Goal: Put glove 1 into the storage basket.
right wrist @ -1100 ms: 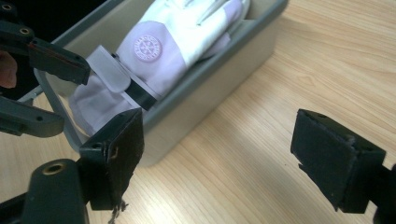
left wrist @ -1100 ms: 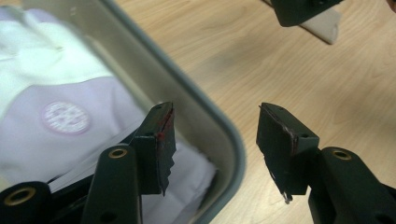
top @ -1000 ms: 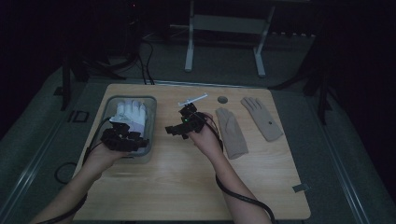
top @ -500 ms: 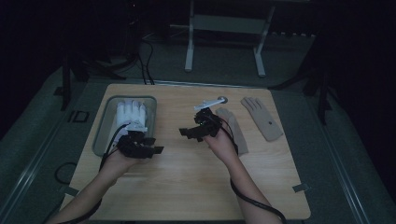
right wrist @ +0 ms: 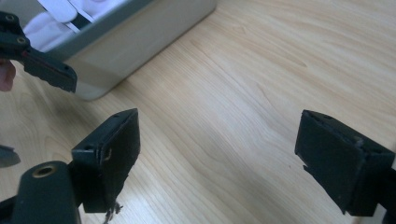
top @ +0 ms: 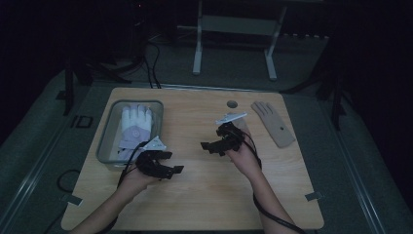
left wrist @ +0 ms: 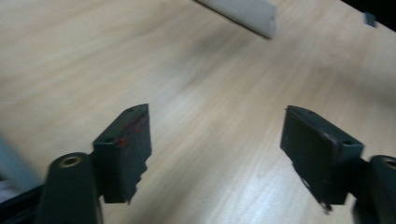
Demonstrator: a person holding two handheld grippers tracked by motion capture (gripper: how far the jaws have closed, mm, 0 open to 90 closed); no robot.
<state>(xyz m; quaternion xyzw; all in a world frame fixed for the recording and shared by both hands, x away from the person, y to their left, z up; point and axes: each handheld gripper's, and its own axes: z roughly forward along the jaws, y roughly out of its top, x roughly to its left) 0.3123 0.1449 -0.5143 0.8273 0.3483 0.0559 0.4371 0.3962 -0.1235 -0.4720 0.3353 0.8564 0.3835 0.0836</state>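
A white glove (top: 135, 124) lies in the grey metal tray (top: 103, 146) at the table's left. My left gripper (top: 171, 162) hovers low over bare wood just right of the tray's near corner. In the left gripper view its jaws (left wrist: 219, 144) stand open with nothing between them, and they have just been opening. My right gripper (top: 210, 146) is over the middle of the table, pointing left toward the tray. Its jaws (right wrist: 219, 158) are open and empty. In the right gripper view the tray (right wrist: 140, 32) and the glove (right wrist: 60, 11) lie ahead.
A beige glove (top: 272, 123) lies flat at the table's far right. A small round hole (top: 232, 104) marks the far middle of the wooden table (top: 204, 200). Black cables trail from both grippers. Dark floor and a stand lie beyond the far edge.
Both hands have moved nearer and to the right. The left gripper has come away from the tray over bare wood, and its jaws stand wider. The white glove stays in the tray.
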